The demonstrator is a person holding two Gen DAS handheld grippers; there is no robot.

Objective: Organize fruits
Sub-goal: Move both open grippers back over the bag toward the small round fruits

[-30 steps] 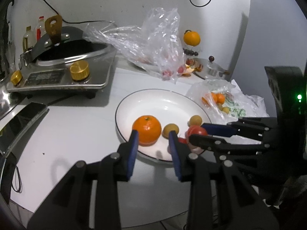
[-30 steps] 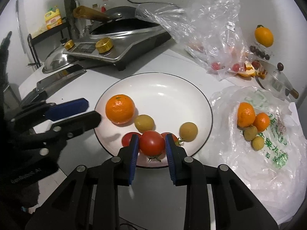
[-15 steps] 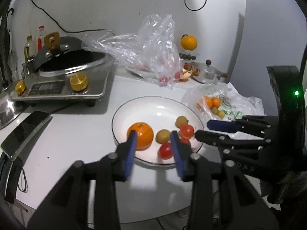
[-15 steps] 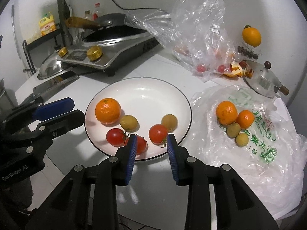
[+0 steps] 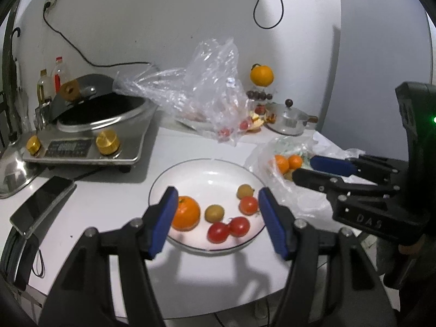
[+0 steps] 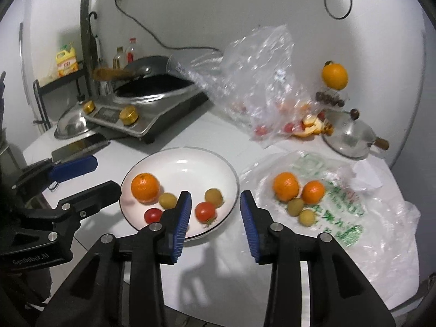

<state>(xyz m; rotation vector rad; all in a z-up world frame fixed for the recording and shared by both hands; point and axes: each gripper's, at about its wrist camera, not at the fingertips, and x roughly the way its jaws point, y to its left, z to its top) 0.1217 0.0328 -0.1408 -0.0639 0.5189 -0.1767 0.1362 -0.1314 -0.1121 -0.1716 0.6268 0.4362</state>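
A white plate [image 5: 207,169] [image 6: 188,160] on the white table holds an orange [image 5: 185,212] [image 6: 145,186], two yellow-green fruits [image 5: 214,212] and three tomatoes [image 5: 239,226] [image 6: 205,210]. My left gripper [image 5: 218,223] is open and empty, held above the plate's near edge. My right gripper [image 6: 215,218] is open and empty, just right of the plate's near rim. A flat plastic bag [image 6: 340,190] to the right carries two oranges [image 6: 286,185] and two yellow-green fruits [image 6: 295,205].
An induction cooker with a wok [image 5: 90,130] stands at the back left, a phone [image 5: 41,204] in front of it. A crumpled clear bag [image 5: 207,95] with small red fruits, a fruit stand with an orange [image 5: 261,75] and a pot lid [image 5: 291,117] sit at the back.
The right gripper let go of a tomato onto the plate, opened and pulled back and up. The left gripper also drew back and opened wider.
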